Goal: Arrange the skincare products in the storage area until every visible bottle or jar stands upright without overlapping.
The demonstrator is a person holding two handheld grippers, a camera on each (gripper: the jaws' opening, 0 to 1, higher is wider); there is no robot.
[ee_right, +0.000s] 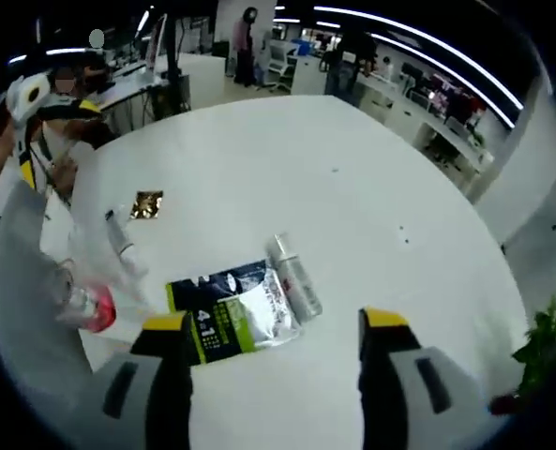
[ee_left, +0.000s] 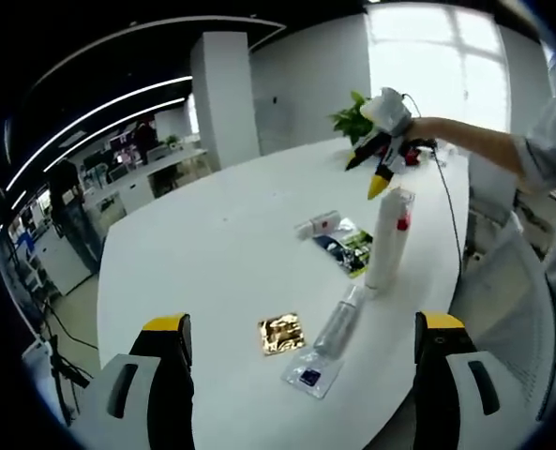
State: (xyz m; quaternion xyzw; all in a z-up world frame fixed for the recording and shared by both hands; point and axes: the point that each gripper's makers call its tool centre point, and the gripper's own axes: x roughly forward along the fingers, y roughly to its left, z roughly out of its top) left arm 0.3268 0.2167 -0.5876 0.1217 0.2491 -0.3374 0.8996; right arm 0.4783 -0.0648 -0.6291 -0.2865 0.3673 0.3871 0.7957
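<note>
Fingers (ee_left: 170, 330) of both grippers spread wide, holding nothing.
Tall white bottle (ee_left: 387, 239) upright; clear tube (ee_left: 339, 322) lying at its 7 o'clock; labels unreadable.

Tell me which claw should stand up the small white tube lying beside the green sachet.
Right, probably. The right claw is open and hangs just above the small white tube and green sachet. The left claw is open too, but nearer the gold packet and clear lying bottle.

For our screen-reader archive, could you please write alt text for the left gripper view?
A tall white bottle stands upright on a white table, with the right gripper just above its cap. Nearby lie a clear bottle, sachets and a gold packet, beyond the left gripper's open jaws.
</note>
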